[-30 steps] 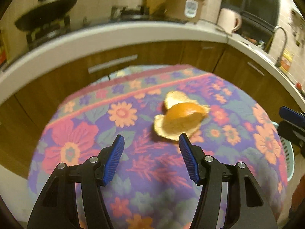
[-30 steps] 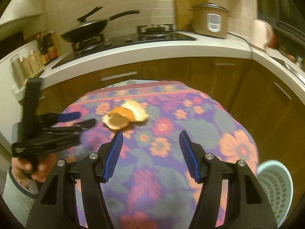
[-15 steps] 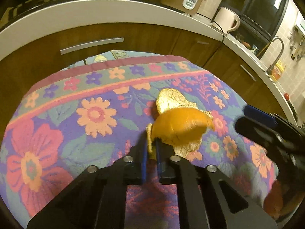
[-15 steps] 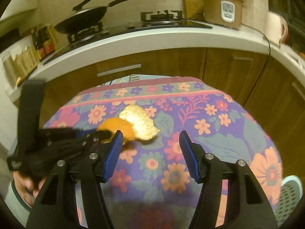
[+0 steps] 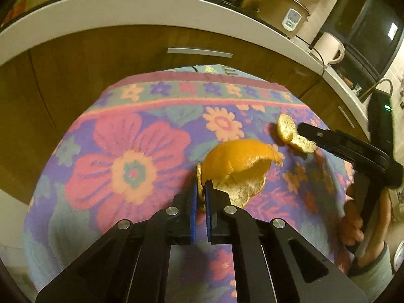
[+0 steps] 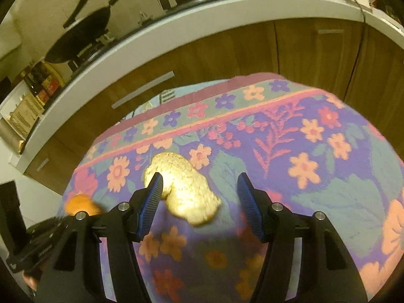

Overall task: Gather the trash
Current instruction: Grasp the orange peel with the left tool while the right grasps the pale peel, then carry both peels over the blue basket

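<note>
A floral tablecloth (image 5: 131, 171) covers the table. My left gripper (image 5: 201, 188) is shut on the near edge of a large curled orange peel (image 5: 237, 159), which stands up from the cloth. A second peel (image 5: 287, 133), pale pith side up, lies further right. In the right wrist view this pale peel (image 6: 184, 192) sits between the fingers of my open right gripper (image 6: 199, 184), close to its left finger (image 6: 154, 192), with no pad pressing on it. The orange peel (image 6: 80, 204) shows at the lower left there. A hand (image 5: 353, 222) holds the right gripper.
Brown cabinets (image 5: 126, 58) under a white counter (image 5: 151, 7) curve round the far side of the table. On the counter stand a rice cooker (image 5: 290, 17), a kettle (image 5: 330, 50), a frying pan (image 6: 80, 35) and bottles (image 6: 43, 85).
My left gripper moved in to the orange peel and shut on its edge, then drew it away from the pale peel. My right gripper came down over the pale peel, still open.
</note>
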`<state>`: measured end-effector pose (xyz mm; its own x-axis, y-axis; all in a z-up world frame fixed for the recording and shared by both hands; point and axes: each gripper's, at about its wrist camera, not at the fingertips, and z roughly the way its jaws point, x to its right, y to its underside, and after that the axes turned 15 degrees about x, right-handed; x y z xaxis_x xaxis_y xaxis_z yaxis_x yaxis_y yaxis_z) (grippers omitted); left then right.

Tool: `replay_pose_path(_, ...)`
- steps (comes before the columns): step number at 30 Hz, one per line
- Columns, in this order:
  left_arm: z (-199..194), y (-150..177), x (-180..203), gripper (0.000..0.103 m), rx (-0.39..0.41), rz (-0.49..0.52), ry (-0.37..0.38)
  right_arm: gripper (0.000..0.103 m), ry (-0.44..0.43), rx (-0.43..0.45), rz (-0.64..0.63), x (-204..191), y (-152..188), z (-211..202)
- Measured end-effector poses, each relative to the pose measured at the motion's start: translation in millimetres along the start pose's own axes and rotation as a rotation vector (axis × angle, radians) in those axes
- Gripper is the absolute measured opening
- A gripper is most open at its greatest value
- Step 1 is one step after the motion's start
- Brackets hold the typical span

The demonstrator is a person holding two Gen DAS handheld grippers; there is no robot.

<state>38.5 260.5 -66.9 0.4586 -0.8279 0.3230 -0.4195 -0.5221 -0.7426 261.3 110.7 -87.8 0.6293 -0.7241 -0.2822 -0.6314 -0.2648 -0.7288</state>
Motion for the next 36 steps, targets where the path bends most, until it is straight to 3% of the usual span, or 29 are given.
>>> replay_pose_path(3,0,0,2,0.005,0.008,0.024,0.005,0.058,-0.001,-0.009,-0.040,-11,-3,7)
replay_pose_path(8,2,1,9,0.029,0.017,0.048,0.027,0.057,0.032,-0.015,-0.159,-31,2,14)
replay_pose_path(10,3,0,12,0.048,0.023,0.063,0.020,0.052,0.028,-0.015,-0.188,-37,5,14)
replay_pose_path(12,6,-1,16,0.053,0.025,0.083,0.000,0.039,0.004,-0.018,-0.212,-42,8,13)
replay_pose_path(15,11,-2,22,0.050,0.025,0.111,-0.009,0.025,-0.007,-0.005,-0.241,-47,12,8)
replay_pose_path(18,12,-3,24,0.035,0.025,0.114,-0.009,0.007,0.000,0.008,-0.255,-50,14,4)
replay_pose_path(21,14,-2,22,0.013,0.019,0.103,-0.003,0.006,-0.010,0.035,-0.257,-50,16,-5)
replay_pose_path(29,-2,0,28,0.004,0.059,0.063,0.054,0.005,-0.024,0.100,-0.217,-38,22,-44)
replay_pose_path(36,-20,5,76,0.004,0.072,0.113,0.137,0.005,0.005,0.190,-0.147,-5,26,-109)
